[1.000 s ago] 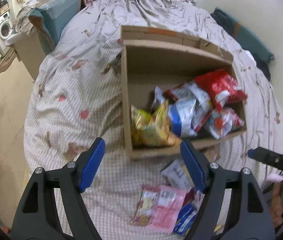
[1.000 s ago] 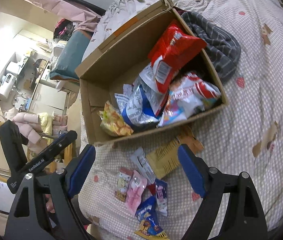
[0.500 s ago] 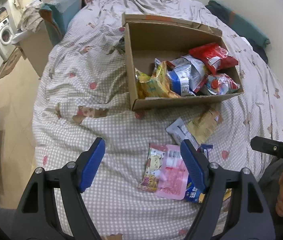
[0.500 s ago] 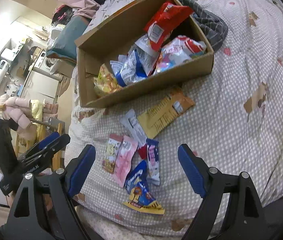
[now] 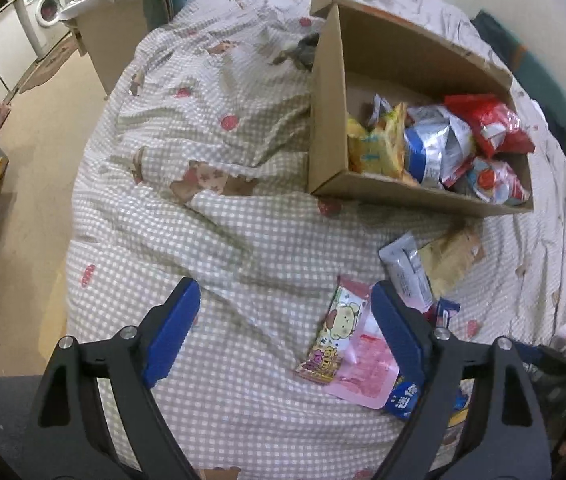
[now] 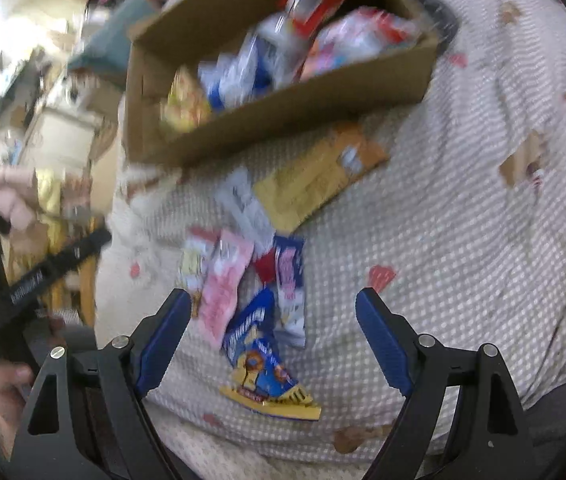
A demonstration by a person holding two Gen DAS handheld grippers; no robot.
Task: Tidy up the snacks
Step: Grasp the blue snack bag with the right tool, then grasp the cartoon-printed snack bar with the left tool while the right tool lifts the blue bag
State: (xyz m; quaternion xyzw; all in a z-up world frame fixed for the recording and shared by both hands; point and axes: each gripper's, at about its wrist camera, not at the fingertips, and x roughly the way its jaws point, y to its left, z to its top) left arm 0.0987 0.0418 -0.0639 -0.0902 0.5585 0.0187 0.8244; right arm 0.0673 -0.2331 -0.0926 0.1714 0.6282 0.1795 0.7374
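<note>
Left gripper (image 5: pixel 285 332): jaws spread wide and have just been opening further, nothing between them but checked bedspread (image 5: pixel 219 240). Right gripper (image 6: pixel 269 336): jaws apart too, nothing clamped; a blue-and-yellow snack packet (image 6: pixel 261 364) lies on the bedspread between the two blue pads, not touched by either.

Loose snacks sit in a cluster on the bed in front of the cardboard box (image 5: pixel 325 120):
- cartoon-dog packet (image 5: pixel 333 336) and pink packet (image 5: pixel 367 364), overlapping, just inside the left gripper's right-hand finger (image 5: pixel 397 332)
- blue packet (image 5: pixel 403 394) with white characters, partly hidden behind that finger; characters too cut off to read
- silver sachet (image 5: pixel 405 270) and tan packet (image 5: pixel 451 256) beyond the finger, nearer the box
- white-and-blue packet (image 6: pixel 291 280), seen only from the right wrist, beside the pink one

Box is open-topped, already holds a yellow bag (image 5: pixel 375 144), a blue-and-silver bag (image 5: pixel 431 148), a red bag (image 5: pixel 491 124), and a red-and-white one (image 5: pixel 497 182) in the near corner.

Writing: right wrist view is motion-blurred, so the packet print is unreadable. The left gripper's side arm in that view carries a white label, also too blurred to read. Washing machine (image 5: pixel 45 12) in the far left background.
</note>
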